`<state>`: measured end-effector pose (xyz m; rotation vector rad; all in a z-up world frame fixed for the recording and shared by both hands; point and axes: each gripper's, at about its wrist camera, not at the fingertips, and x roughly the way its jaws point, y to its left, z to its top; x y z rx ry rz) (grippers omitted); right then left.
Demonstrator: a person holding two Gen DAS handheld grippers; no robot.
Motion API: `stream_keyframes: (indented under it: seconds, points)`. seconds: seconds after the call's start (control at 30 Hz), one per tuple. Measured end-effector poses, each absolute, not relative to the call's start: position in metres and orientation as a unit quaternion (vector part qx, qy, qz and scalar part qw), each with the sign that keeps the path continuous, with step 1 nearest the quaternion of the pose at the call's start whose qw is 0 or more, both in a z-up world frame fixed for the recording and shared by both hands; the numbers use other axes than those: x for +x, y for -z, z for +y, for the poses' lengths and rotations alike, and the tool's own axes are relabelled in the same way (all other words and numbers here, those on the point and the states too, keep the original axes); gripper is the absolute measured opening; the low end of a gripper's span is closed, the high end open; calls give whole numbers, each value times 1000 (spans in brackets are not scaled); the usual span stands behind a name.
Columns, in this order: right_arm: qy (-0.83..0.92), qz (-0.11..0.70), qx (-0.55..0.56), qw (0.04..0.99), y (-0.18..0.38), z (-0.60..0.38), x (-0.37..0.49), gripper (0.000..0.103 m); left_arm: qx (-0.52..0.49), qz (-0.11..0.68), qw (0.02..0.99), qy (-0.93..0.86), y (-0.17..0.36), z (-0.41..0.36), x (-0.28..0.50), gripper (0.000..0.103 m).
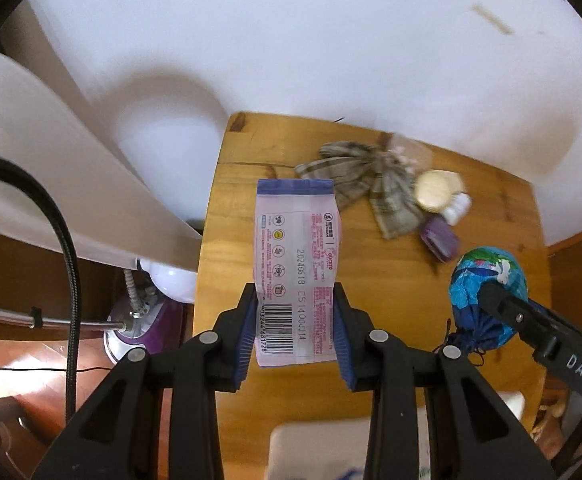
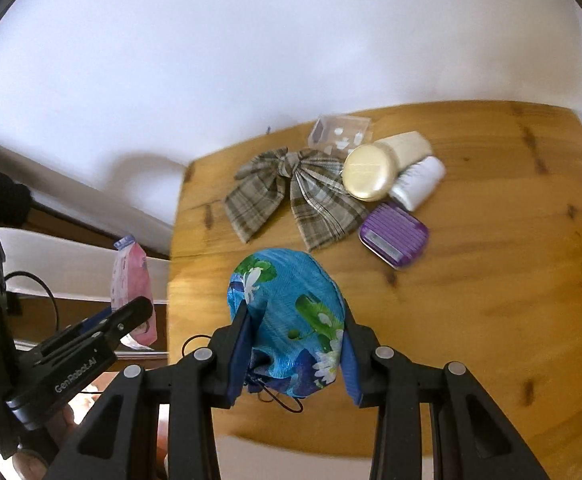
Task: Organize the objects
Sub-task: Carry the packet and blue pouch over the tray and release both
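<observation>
Left gripper (image 1: 295, 332) closed on a pink packet (image 1: 295, 264), blue pads pressed against both long sides near the barcode end; packet held clear above the wooden table (image 1: 391, 292), purple-banded end pointing away from the camera, printed date and barcode facing up. Right gripper (image 2: 293, 344) clamped on a blue floral drawstring pouch (image 2: 287, 312), pads bearing on its left and right flanks, gathered neck and black cord hanging toward the camera; pouch also lifted off the table, over the near left portion of the top. Seen from the left wrist view, same pouch (image 1: 487, 292) in the other gripper's black fingers at the right edge. Seen from the right wrist view, pink packet (image 2: 131, 292) off the table's left edge in the other tool. Remaining items grouped toward the far edge of the table: plaid fabric bow (image 2: 291, 196) nearest the far left corner; clear plastic box (image 2: 341, 132) behind it at the far edge; round gold compact (image 2: 369, 172) just right of the bow, resting against a cream pouch (image 2: 409, 146) and a white bottle (image 2: 419, 182); purple ribbed case (image 2: 395, 236) just in front of these. Purple-based lamp (image 1: 147, 320) below the table's left edge. White wall behind.
</observation>
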<state>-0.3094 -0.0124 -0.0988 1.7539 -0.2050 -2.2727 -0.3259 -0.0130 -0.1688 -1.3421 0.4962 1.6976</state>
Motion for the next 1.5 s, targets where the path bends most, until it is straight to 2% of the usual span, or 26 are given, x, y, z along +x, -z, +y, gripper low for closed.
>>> stream_keyframes:
  seconds: [0.3, 0.63, 1.0, 1.5]
  points:
    - [814, -113, 546, 164, 5, 34, -231, 39, -509, 194, 490, -680, 103, -62, -262, 37]
    - [849, -95, 487, 181, -70, 75, -134, 39, -484, 202, 542, -657, 59, -109, -194, 37]
    - [850, -59, 489, 187, -59, 91, -68, 40, -482, 228, 563, -631, 51, -133, -151, 37]
    - [826, 12, 530, 192, 3, 89, -30, 40, -490, 304, 561, -594, 93, -121, -113, 38]
